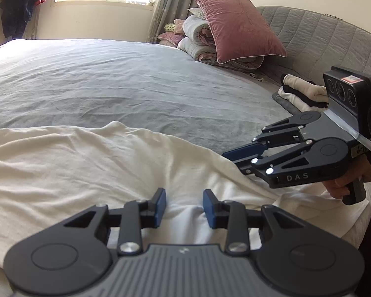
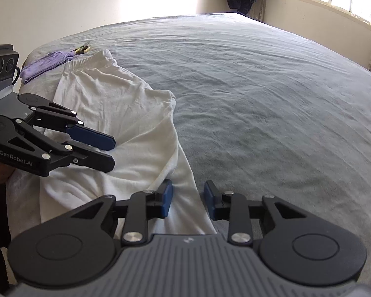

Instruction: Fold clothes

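A white garment (image 1: pixel 86 168) lies spread and wrinkled along the near edge of the grey bed (image 1: pixel 136 81). In the right wrist view its elastic waistband end (image 2: pixel 86 59) points away. My left gripper (image 1: pixel 184 205) hovers low over the cloth, open, with nothing between its blue pads. From the right wrist view the left gripper (image 2: pixel 111 153) also shows its fingers apart above the garment (image 2: pixel 126 113). My right gripper (image 2: pixel 188 198) is open over the garment's right edge, which runs between its fingers. It comes in from the right as the right gripper (image 1: pixel 231 159), just above the cloth edge.
A pink pillow (image 1: pixel 237 24) leans on folded quilts (image 1: pixel 197 39) by the grey headboard (image 1: pixel 321 37). A stack of folded clothes (image 1: pixel 301 94) sits near it. A purple cloth (image 2: pixel 44 64) and scissors (image 2: pixel 82 49) lie at the bed's far corner. Dark clothes (image 1: pixel 22 2) hang by the window.
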